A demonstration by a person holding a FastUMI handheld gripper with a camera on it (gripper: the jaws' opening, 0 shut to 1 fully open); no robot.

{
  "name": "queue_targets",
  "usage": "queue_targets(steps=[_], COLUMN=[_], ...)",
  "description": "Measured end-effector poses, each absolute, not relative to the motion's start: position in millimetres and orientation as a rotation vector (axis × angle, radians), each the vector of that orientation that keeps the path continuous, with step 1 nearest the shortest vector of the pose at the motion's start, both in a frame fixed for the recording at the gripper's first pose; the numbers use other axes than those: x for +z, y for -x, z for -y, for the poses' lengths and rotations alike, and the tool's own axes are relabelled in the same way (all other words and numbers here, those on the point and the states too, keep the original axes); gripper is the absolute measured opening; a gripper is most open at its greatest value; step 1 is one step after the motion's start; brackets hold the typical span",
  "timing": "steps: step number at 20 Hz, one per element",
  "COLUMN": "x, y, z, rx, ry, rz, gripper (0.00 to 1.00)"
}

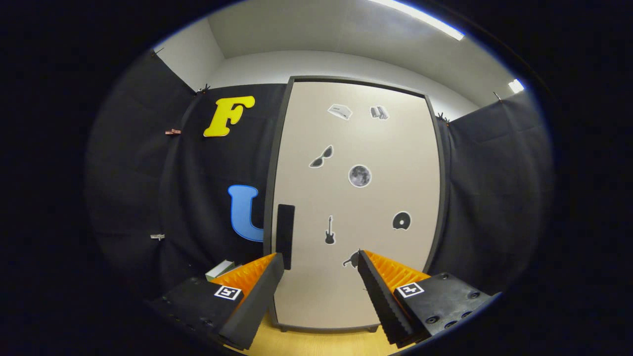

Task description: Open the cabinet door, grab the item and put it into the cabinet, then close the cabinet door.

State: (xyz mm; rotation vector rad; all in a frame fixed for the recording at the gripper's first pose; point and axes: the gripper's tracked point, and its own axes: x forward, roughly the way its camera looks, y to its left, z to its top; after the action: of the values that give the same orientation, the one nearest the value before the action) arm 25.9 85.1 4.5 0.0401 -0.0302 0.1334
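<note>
A tall cabinet stands straight ahead with its beige door [356, 198] closed inside a dark frame. The door carries several small black stickers. A black vertical handle [285, 236] sits on the door's left edge, just above my left fingertip. My gripper [320, 259] is open, its orange and black fingers spread wide in front of the lower door with nothing between them. A small white and green box [220, 270] lies on the table to the left of the cabinet, partly hidden behind my left finger.
The cabinet rests on a light wooden table [316, 343] that shows below the fingers. Black cloth walls [494, 188] close in on both sides of the cabinet. A white wall and ceiling rise above.
</note>
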Motion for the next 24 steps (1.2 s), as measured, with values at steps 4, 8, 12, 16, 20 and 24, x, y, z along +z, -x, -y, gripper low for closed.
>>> queue_targets(steps=[4, 8, 12, 16, 20, 24], x=[-2, -10, -22, -34, -35, -35], y=[-49, -77, -108, -133, -149, -155], z=[-116, -138, -150, -152, -155, -154], rx=[0.175, 0.191, 0.189, 0.158, 0.141, 0.108], ry=[-0.045, -0.037, -0.051, -0.035, -0.062, -0.063], rz=[0.021, 0.011, 0.009, -0.012, -0.014, -0.015], gripper=[0.96, 0.96, 0.96, 0.89, 0.88, 0.49])
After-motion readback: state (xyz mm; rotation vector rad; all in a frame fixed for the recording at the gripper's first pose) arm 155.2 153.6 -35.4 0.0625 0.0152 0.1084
